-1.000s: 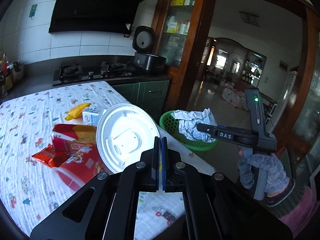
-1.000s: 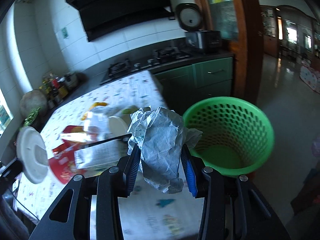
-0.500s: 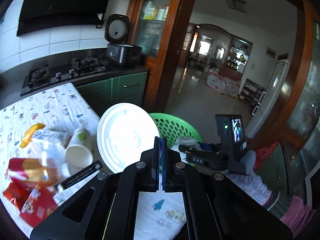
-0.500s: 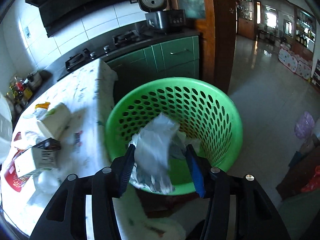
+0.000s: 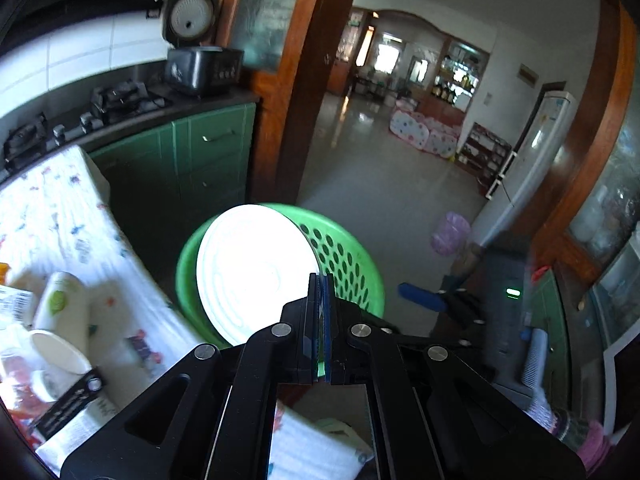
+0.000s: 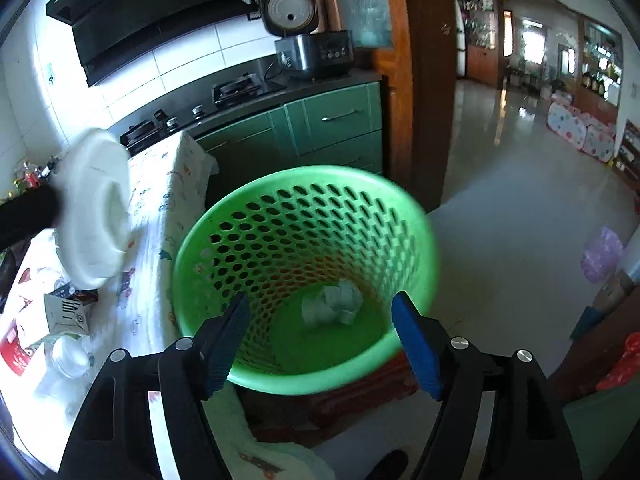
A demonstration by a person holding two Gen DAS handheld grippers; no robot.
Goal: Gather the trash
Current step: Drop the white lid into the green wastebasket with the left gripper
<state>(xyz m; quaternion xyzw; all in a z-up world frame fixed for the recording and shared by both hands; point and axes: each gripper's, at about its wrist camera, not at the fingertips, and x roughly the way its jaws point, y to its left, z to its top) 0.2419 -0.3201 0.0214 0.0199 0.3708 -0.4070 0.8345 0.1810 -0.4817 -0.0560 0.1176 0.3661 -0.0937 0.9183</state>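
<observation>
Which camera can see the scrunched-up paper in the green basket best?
The right wrist view: it looks down into the green basket, where the crumpled paper lies on the bottom. In the left wrist view, the white lid hides the inside.

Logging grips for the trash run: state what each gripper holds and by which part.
Left gripper: jaws shut on the white lid, at its near edge. Right gripper: jaws opening, nothing between them; crumpled paper lies in the green basket.

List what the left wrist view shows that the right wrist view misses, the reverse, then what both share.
Left wrist only: the left tool shut on the white lid's edge, and paper cups on the table.

Right wrist only: crumpled paper on the basket's floor, seen between the right tool's opening, empty jaws.

Both: the green basket, the lid, the rice cooker.
</observation>
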